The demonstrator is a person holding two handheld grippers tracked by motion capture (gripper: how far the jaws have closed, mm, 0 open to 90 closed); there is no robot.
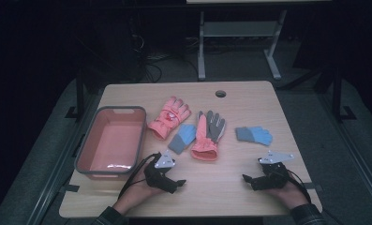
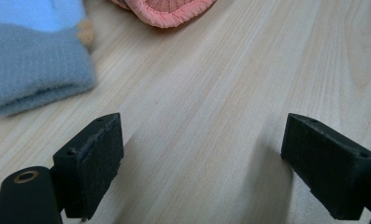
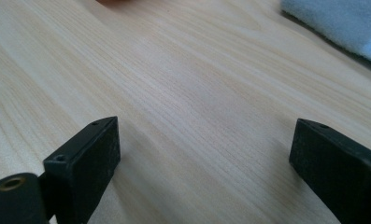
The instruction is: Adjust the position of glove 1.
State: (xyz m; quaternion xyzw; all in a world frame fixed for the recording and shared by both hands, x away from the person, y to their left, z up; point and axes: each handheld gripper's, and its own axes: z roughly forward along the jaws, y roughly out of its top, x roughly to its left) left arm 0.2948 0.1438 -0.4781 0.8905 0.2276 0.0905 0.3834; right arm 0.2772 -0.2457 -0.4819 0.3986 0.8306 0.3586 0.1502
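A: What sits toward the table's [image 1: 240, 180] left edge?
B: A pink bin [image 1: 111, 140], then four gloves: pink glove [image 1: 169, 117], blue glove [image 1: 183, 138], pink-grey glove [image 1: 207, 136], second blue glove [image 1: 254, 135] rightmost.
A: And the grippers?
B: Near the front edge, left gripper [image 1: 178, 183] and right gripper [image 1: 247, 180] both gape, holding nothing.

Bin [image 1: 109, 140] left of 4 gloves [image 1: 205, 136] on table [image 1: 249, 103]

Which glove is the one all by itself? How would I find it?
Start at the pink bin at the table's left side, then look right across the table, past the two pink gloves. The small blue glove lies alone just beyond the right gripper, while its blue twin lies beside a pink glove.
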